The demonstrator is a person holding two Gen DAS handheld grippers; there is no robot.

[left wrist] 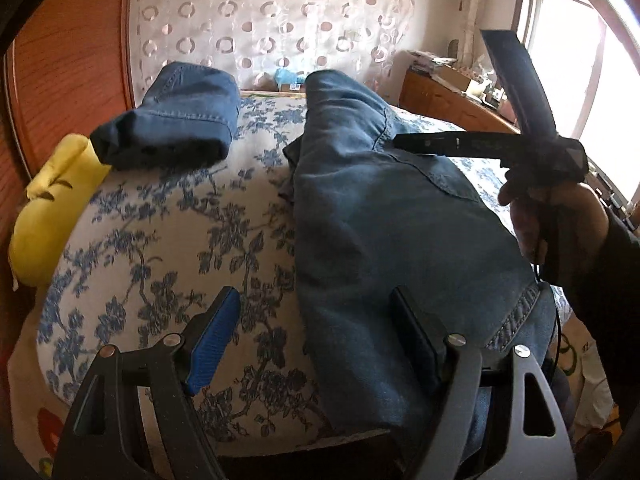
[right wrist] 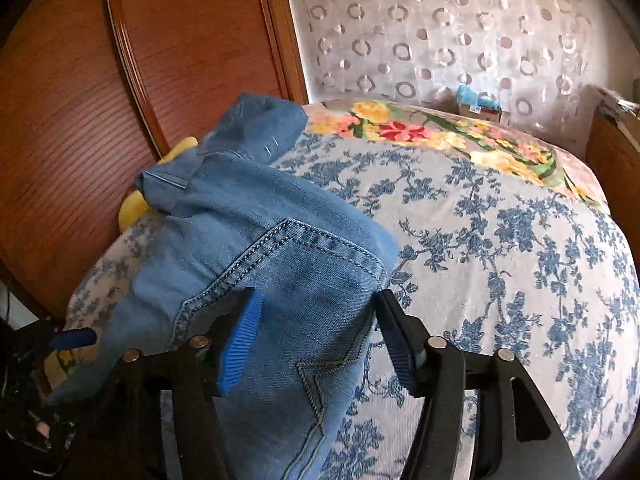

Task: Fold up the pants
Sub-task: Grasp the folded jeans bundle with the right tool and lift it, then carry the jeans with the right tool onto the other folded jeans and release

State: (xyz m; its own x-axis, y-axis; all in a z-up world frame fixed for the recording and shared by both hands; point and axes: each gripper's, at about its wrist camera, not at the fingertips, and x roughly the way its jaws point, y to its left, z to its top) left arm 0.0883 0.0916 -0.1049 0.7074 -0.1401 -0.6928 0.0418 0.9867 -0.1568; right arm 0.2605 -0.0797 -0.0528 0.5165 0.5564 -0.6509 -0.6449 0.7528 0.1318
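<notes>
Light blue jeans (left wrist: 380, 220) lie lengthwise on the blue-flowered bedspread (left wrist: 160, 240). My left gripper (left wrist: 312, 332) is open low over their near end, its dark finger above the denim and its blue pad (left wrist: 212, 340) above bare bedspread. My right gripper (left wrist: 446, 88), held by a hand (left wrist: 560, 232), hovers open over the jeans at the right with nothing between its fingers. In the right wrist view the right gripper (right wrist: 318, 340) stands open above the back pocket (right wrist: 304, 264) of the jeans (right wrist: 240, 216), its pads not pressing on the cloth.
A folded dark blue pair of pants (left wrist: 172, 120) lies at the far left of the bed beside a yellow cushion (left wrist: 48, 208). A wooden wardrobe (right wrist: 80, 120) borders the bed. A patterned curtain (left wrist: 260, 20), a cluttered cabinet (left wrist: 448, 92) and a window (left wrist: 572, 60) stand behind.
</notes>
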